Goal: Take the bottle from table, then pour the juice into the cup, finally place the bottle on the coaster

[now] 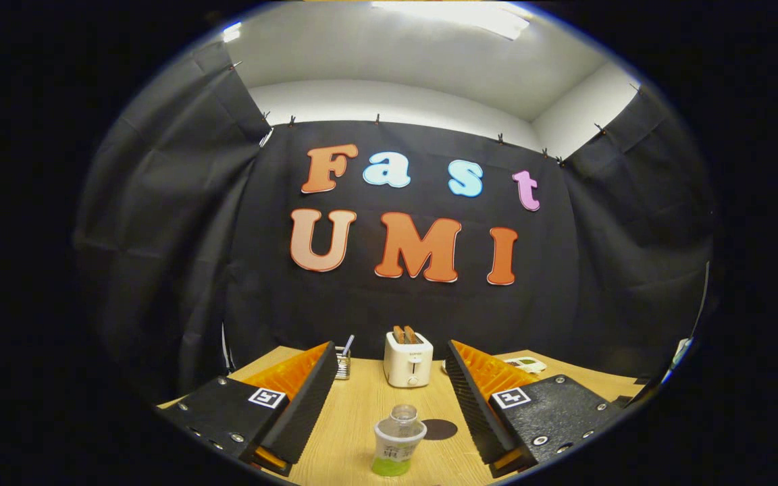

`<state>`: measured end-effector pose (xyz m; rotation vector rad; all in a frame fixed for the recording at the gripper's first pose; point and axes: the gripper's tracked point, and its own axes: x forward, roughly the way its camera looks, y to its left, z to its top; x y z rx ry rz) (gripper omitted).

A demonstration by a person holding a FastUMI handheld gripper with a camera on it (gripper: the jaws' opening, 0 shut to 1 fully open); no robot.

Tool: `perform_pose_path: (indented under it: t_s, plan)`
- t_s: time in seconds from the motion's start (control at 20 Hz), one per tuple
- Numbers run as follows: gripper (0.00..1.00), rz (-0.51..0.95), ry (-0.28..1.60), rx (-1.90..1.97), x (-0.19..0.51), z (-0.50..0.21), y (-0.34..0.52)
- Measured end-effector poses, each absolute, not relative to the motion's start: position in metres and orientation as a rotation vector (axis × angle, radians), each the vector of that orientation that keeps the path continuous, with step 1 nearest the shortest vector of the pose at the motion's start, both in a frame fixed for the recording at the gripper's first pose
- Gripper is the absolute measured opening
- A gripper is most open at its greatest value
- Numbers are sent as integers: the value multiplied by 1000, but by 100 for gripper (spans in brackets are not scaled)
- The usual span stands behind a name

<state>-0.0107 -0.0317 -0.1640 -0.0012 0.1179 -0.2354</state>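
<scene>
The bottle (pixel 398 440) stands upright between the spread fingers of the hand-held gripper (pixel 389 398), touching neither.

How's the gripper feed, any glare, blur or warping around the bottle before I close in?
Gripper view: strong fisheye bending at the walls; bright ceiling light glares overhead, but the bottle between the open jaws of the gripper is evenly lit and sharp; the toaster beyond is clear too.
</scene>
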Motion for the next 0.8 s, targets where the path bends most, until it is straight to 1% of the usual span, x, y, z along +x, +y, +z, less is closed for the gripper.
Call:
perform_pose_path:
  t_s: [0.2,0.35,0.55,0.8]
  plan:
    - [95,-260,177,12,-12,-215,-34]
    - [95,-208,270,19,-12,-261,-21]
    - [95,-245,382,-29,-16,-309,-29]
    - [92,-248,490,18,-17,-360,-30]
